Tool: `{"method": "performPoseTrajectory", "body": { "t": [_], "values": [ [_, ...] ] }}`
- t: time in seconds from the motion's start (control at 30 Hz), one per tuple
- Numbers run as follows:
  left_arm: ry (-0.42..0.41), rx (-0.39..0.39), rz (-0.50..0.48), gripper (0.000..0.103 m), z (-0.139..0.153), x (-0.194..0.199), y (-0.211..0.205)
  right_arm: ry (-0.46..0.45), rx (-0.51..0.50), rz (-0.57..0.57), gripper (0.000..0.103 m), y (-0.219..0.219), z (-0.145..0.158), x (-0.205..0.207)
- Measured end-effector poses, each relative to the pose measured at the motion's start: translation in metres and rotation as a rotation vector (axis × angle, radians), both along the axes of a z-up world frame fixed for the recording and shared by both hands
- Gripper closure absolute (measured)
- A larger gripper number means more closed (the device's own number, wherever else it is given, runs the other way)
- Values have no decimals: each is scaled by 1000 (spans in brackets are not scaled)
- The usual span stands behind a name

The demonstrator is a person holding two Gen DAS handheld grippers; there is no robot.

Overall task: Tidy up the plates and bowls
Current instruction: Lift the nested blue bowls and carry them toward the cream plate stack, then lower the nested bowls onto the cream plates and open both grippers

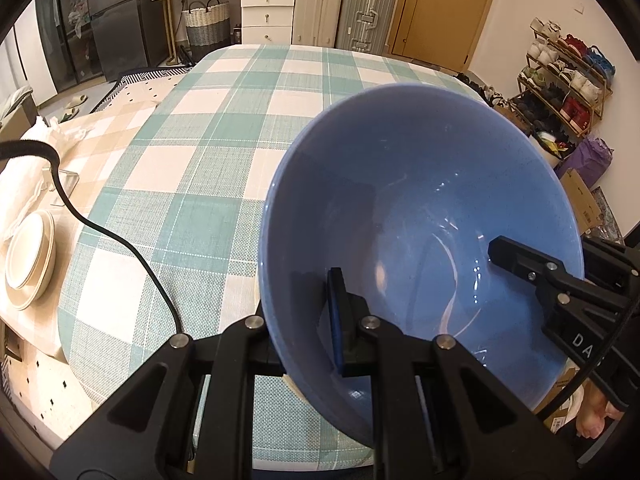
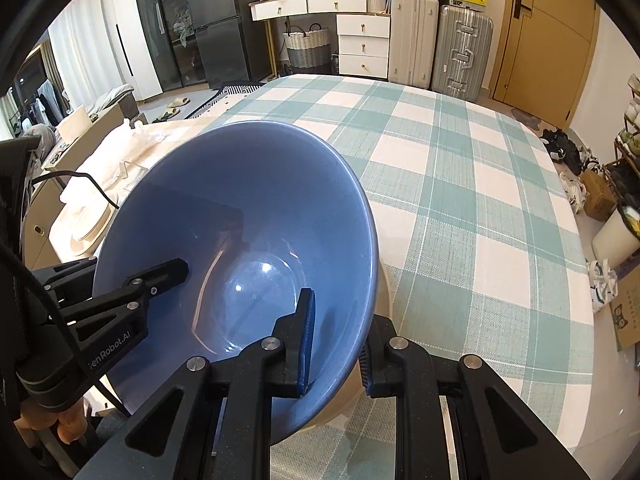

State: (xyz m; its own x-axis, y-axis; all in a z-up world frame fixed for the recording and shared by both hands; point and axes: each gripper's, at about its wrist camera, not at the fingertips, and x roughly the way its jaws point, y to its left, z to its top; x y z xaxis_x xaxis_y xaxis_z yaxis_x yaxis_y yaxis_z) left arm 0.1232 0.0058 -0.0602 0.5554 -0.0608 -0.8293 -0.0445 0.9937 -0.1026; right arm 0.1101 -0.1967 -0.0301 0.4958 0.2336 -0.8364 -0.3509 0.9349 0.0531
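A large blue bowl (image 1: 420, 208) fills the left wrist view, and it also shows in the right wrist view (image 2: 240, 240). It is tilted and held just above the green checked tablecloth (image 1: 200, 128). My left gripper (image 1: 304, 340) is shut on the bowl's near-left rim, one finger inside and one outside. My right gripper (image 2: 336, 344) is shut on the opposite rim the same way. Each gripper shows in the other's view, reaching into the bowl. Something cream-coloured shows under the bowl in the right wrist view (image 2: 384, 292); I cannot tell what it is.
A stack of cream plates (image 1: 30, 258) sits on a beige checked cloth at the left, with a black cable (image 1: 120, 240) trailing past it. Suitcases (image 1: 344, 8), a drawer unit and a shoe rack (image 1: 560, 84) stand beyond the table.
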Motion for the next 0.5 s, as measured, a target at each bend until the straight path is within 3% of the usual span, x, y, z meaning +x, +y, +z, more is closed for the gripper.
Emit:
{"method": "performPoseTrajectory", "body": {
  "t": [0.3, 0.5],
  "values": [
    [-14, -63, 8, 91, 0, 9, 7, 15, 68, -21, 80, -9, -4, 5],
    [-13, -62, 9, 91, -2, 15, 8, 9, 70, -15, 76, -8, -5, 9]
  ]
}}
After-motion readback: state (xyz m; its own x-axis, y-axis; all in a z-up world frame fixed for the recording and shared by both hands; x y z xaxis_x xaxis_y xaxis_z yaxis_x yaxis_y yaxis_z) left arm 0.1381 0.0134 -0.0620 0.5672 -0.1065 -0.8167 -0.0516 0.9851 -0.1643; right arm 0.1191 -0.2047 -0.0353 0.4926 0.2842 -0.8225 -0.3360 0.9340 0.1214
